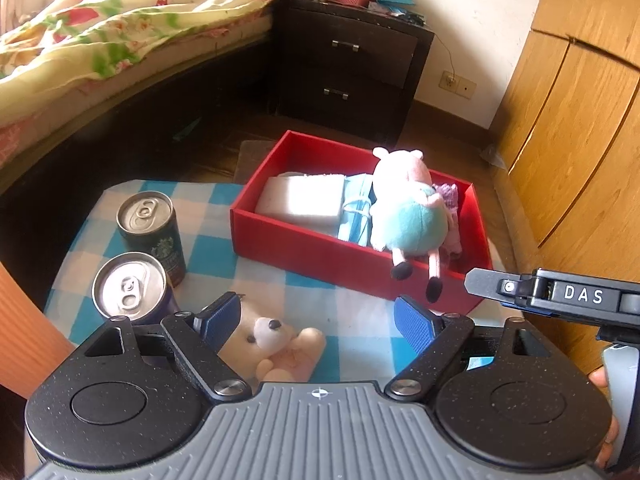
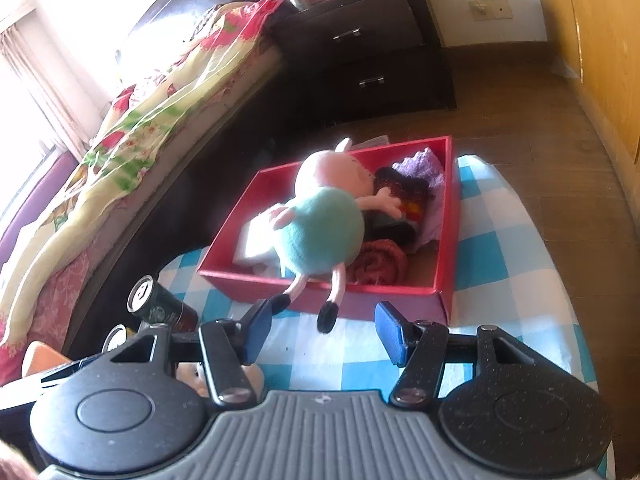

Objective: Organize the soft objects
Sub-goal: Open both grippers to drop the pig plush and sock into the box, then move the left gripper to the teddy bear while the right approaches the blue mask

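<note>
A red box (image 1: 320, 258) (image 2: 445, 216) stands on the blue-checked table. In it lie a pig plush (image 1: 408, 208) (image 2: 320, 232) with its legs hanging over the front wall, a white foam block (image 1: 300, 200), a blue face mask (image 1: 356, 210), a purple knit (image 2: 424, 168), a dark striped cloth (image 2: 400, 200) and a red rolled cloth (image 2: 380, 264). A small cream teddy bear (image 1: 276, 340) lies on the cloth under my open left gripper (image 1: 318, 314), between its fingers, untouched. My right gripper (image 2: 322, 336) stands open just before the pig's feet, holding nothing.
Two drink cans (image 1: 148, 220) (image 1: 128, 288) stand left of the box. The right gripper's tip (image 1: 478, 280) juts in beside the box's front right corner. A bed (image 1: 100, 40), a dark nightstand (image 1: 348, 64) and a wooden wardrobe (image 1: 580, 120) surround the table.
</note>
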Motion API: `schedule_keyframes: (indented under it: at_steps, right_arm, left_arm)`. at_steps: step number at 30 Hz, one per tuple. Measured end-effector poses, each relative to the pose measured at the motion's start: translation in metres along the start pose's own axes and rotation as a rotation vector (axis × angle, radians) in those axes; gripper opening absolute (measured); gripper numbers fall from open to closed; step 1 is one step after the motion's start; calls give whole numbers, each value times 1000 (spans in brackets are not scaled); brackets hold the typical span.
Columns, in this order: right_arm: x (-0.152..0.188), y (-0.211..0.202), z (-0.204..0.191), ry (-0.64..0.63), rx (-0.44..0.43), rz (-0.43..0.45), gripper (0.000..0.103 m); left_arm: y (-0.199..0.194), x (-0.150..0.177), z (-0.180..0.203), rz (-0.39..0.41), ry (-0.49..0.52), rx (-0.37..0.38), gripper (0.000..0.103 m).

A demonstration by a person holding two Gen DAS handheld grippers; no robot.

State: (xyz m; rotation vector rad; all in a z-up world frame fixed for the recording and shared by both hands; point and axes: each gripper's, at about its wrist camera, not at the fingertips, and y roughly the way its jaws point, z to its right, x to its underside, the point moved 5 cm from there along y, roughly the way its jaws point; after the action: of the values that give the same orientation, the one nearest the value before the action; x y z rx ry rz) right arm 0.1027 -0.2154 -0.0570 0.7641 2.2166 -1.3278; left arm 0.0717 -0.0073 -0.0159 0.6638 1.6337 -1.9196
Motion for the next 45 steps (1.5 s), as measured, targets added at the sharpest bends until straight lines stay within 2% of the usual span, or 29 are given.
schedule_keyframes:
  at_steps: [7,16,24,27,30,33,39,41,45]
  right_arm:
    - [24,0,-15,-65,-5,-42,36]
    - [62,7,-31,-155,-8,-125,41]
    - [69,8,-31,-164,-9,-143,42]
    - [72,8,-31,-166,-4,-150,47]
    - [75,9,-30,-169,0,-159,49]
    - [78,12,-28,-167,9,-172,50]
    - [83,18,-25,-162,7,-203,53]
    - [84,20,-25,-164,3,-213,55]
    - [86,24,-24,-172,-1,-237,57]
  left_arm:
    - [9,13,-4,-37,35,-60,82]
    - [15,20,-11,-58,49,-91,84]
    - [18,22,-10,-63,55,-95,86]
    - [21,24,-13,-71,48,-105,89]
    - [29,25,-19,-99,20,-105,92]
    - [38,27,-33,-144,-70,-91,92]
    - [52,28,-50,-164,-159,-139,92]
    - [60,31,-55,-196,-191,-136,93]
    - [71,35,-58,-222,-221,-207,94]
